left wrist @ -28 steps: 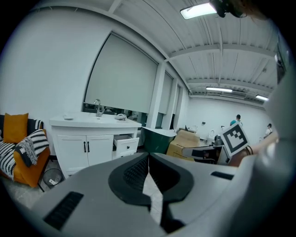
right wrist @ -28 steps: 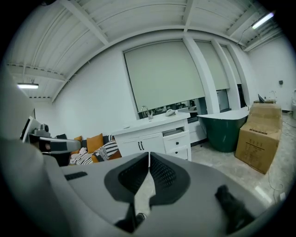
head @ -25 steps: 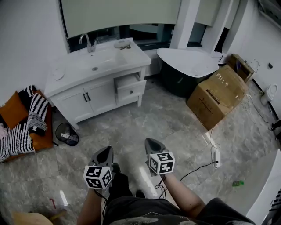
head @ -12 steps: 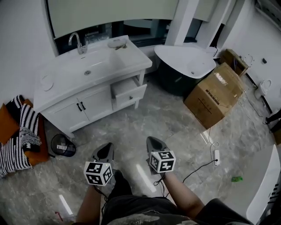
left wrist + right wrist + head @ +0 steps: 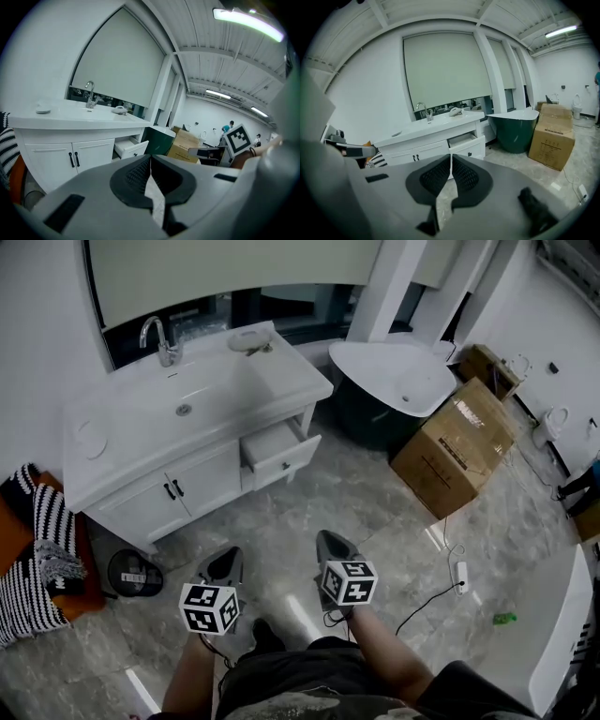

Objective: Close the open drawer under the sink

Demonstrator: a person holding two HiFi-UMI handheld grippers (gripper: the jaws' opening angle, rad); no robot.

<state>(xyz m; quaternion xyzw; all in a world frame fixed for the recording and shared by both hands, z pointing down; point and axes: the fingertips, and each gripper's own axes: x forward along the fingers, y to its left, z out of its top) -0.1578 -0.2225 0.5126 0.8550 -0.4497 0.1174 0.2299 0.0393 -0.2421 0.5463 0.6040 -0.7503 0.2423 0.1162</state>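
Left tool: we see the left tool [image 5: 225, 557] pressed together. Its ribbed pads meet at the tips, with only a thin slit lower down, and nothing sits between them.
Right tool: the right tool [image 5: 330, 542] is likewise pressed together, pad against pad, and it pinches nothing.
Contact: neither tool touches anything. Both hang side by side over the grey marbled floor [image 5: 366, 502], well apart from the cabinet [image 5: 159, 498].
Aim: both tools point toward the cabinet, tilted somewhat downward.
Drawer: the drawer [image 5: 279, 451] stands pulled out at the right end of the white cabinet. It sits just below the surface [image 5: 281, 371] and to the right of the two doors [image 5: 192, 486] with dark handles. Its front carries a small dark knob. In the right tool's view it lies almost straight ahead of the closed tips.
Surface: it is white, with the sink [image 5: 183, 401] set into it and a faucet [image 5: 161, 338] at the back.
Right of the cabinet: a dark green bathtub [image 5: 375, 423] with a white rim, and past it a cardboard box [image 5: 455, 448] on the floor.
Left of the cabinet: a round waste bin [image 5: 134, 573] stands on the floor near the cabinet's left end.
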